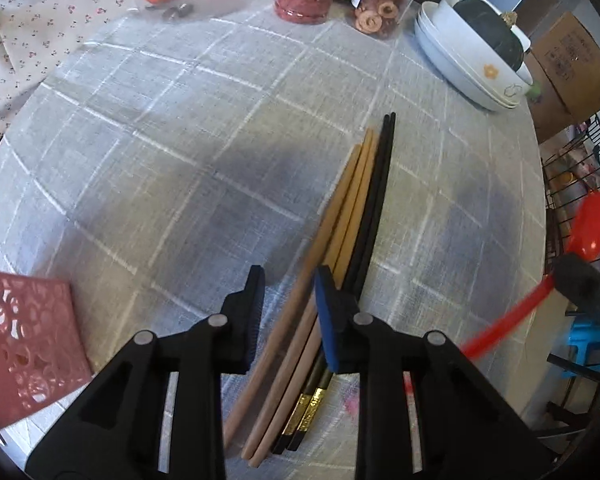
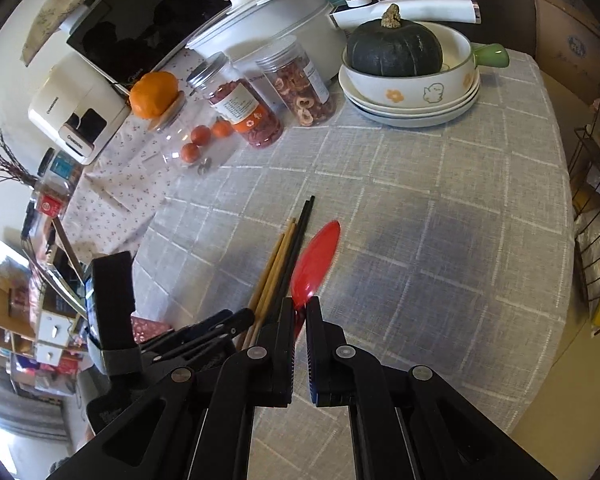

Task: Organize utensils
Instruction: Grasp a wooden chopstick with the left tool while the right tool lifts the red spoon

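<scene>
Your left claw [image 1: 286, 292] hangs released over the wooden chopsticks [image 1: 340, 216] and black chopsticks [image 1: 374, 204] lying together on the worktop [image 1: 160, 160]. Your right claw [image 2: 299, 308] is clenched on the red spoon [image 2: 314, 264], just beside them. Jar labels are unreadable. Bare cloth lies ahead.

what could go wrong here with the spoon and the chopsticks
1. The right gripper pinches the red plastic spoon only at its thin handle; it could swivel or slip.
2. The open left gripper straddles some of the wooden chopsticks; closing may catch only part or scatter the black chopsticks.
</scene>
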`<state>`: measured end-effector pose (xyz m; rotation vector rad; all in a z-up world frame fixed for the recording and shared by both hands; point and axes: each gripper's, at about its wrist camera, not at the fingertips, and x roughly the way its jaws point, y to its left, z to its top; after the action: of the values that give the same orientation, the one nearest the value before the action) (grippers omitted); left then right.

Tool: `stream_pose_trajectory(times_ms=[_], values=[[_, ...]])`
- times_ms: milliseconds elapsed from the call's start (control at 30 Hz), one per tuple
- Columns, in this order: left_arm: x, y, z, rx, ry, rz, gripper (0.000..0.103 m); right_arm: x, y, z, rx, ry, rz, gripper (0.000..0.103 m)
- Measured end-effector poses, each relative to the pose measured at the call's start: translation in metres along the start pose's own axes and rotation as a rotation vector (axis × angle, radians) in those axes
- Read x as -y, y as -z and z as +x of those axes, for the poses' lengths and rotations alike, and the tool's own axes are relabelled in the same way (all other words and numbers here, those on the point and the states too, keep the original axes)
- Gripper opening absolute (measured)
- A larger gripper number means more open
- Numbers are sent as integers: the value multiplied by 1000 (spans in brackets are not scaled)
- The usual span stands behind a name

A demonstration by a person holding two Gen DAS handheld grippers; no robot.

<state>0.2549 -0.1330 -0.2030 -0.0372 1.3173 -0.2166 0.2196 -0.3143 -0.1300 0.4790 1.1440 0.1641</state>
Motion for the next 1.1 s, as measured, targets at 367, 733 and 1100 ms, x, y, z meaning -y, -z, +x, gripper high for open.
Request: stream_pose_trajectory(times_ms=[367, 733, 1100], values=[[35, -12, 13, -20, -148, 146, 9, -14, 1, -7, 42, 11, -75, 5], [10, 26, -64, 249, 55, 84, 8, -26, 0, -26, 141, 44, -129, 4], [-10, 62, -149, 583, 217, 41, 8, -49, 6, -41, 226, 130, -231, 4]])
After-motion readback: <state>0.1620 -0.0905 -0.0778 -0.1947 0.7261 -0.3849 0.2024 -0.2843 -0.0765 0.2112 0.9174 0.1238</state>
